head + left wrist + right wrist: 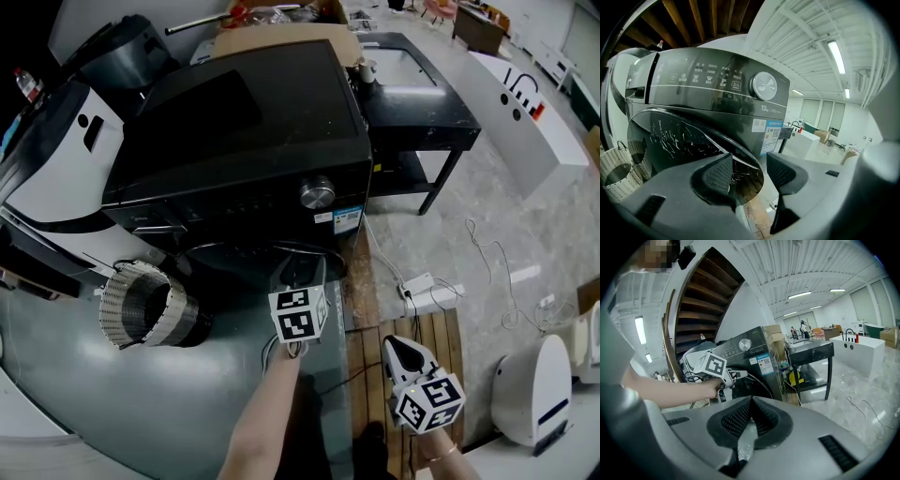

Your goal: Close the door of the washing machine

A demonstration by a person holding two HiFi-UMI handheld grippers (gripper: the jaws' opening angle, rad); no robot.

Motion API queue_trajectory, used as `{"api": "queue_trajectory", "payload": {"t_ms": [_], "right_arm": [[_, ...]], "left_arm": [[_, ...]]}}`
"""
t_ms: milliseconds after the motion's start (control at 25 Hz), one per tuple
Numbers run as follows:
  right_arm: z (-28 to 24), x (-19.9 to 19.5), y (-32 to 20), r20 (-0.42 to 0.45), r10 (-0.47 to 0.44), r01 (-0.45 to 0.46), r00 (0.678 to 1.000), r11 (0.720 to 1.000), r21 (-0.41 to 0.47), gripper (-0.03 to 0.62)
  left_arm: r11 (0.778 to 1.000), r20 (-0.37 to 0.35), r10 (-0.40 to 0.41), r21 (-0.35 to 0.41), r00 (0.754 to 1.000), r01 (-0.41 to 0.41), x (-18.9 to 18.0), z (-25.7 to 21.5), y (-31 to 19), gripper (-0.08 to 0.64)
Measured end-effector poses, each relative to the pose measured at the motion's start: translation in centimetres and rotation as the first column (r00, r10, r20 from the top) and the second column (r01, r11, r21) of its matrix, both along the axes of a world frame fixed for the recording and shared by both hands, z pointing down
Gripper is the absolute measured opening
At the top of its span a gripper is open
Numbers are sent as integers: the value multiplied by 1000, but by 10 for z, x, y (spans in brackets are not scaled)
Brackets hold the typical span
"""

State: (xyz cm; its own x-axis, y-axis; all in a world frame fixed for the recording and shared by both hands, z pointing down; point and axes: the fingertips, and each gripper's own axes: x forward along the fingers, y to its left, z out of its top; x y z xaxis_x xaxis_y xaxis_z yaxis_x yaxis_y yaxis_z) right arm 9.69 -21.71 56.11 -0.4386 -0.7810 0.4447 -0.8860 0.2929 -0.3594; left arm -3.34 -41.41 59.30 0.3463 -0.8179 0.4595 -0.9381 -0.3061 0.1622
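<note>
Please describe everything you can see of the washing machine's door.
The door is round: dark, glossy glass in a dark rim, with white reflections. It sits low on the front of the dark washing machine and seems slightly ajar, its free edge swung out. That edge lies between the open jaws of the left gripper; no pad visibly presses it.

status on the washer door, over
Left tongs open at door rim; right tongs shut, empty. Washer door looks ajar, not latched. Basket left of it, apart.
</note>
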Motion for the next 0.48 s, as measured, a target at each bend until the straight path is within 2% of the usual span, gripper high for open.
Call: {"api": "queue_trajectory", "payload": {"t_ms": [320,480], "right_arm": [[-17,2,14,4,-20,20,1000,999,31,7],[-31,6,29,2,-36,36,999,998,51,7]], "left_arm": [[1000,23,1,26,1000,-2,-3,-22,30,228],[999,23,-6,42,1000,5,-4,-41,54,191]]}}
